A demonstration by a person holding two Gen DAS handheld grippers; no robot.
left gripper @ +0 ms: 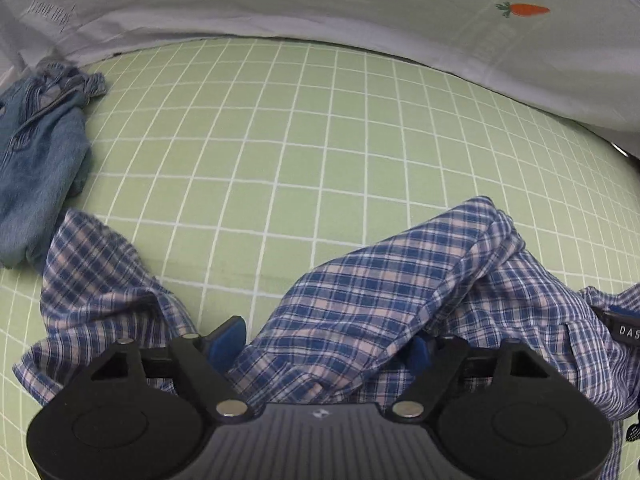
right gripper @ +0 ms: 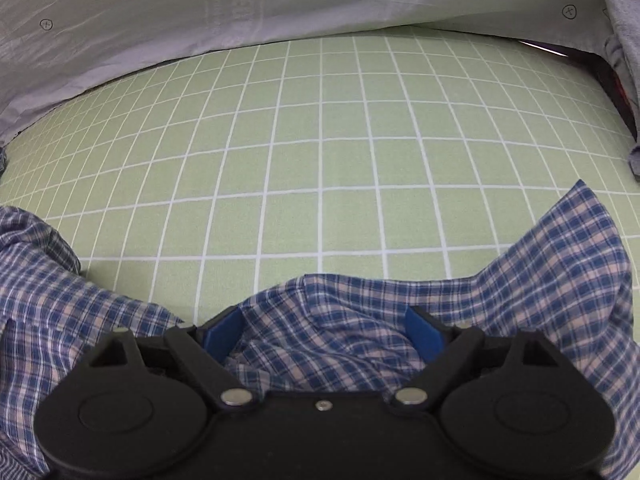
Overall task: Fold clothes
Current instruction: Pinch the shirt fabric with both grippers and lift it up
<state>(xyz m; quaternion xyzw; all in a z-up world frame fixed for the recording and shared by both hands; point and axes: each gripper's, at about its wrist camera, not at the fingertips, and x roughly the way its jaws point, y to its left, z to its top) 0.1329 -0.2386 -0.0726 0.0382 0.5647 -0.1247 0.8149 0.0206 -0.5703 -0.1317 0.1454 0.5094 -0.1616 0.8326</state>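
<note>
Down over the crumpled plaid shirt (left gripper: pixel 360 300), the left gripper (left gripper: pixel 324 344) points steeply at the bed with its jaws standing wide; a ridge of blue, white and pink checked cloth lies bunched between the blue pads (left gripper: pixel 228 338), yet whether either pad presses on it cannot be told. Ahead of this gripper stretches the green sheet (left gripper: pixel 280 140) with its white grid, bare up to a white cover (left gripper: pixel 240 4) printed with a small orange carrot (left gripper: pixel 528 10) far ahead and to the right. Ahead and to the left of the gripper a blue denim garment (left gripper: pixel 40 160) lies in a heap, touching the shirt's near left part. At this view's right edge a black piece of the other tool shows just beside the cloth. The right gripper (right gripper: pixel 324 336) likewise has its jaws well apart, with rumpled plaid cloth (right gripper: pixel 328 332) filling the gap between its blue pads (right gripper: pixel 424 336); no clamp on it is visible. More of the shirt spreads to both sides of this gripper, one corner rising ahead to its right, and a grey cloth (right gripper: pixel 624 20) hangs far ahead on the right.
</note>
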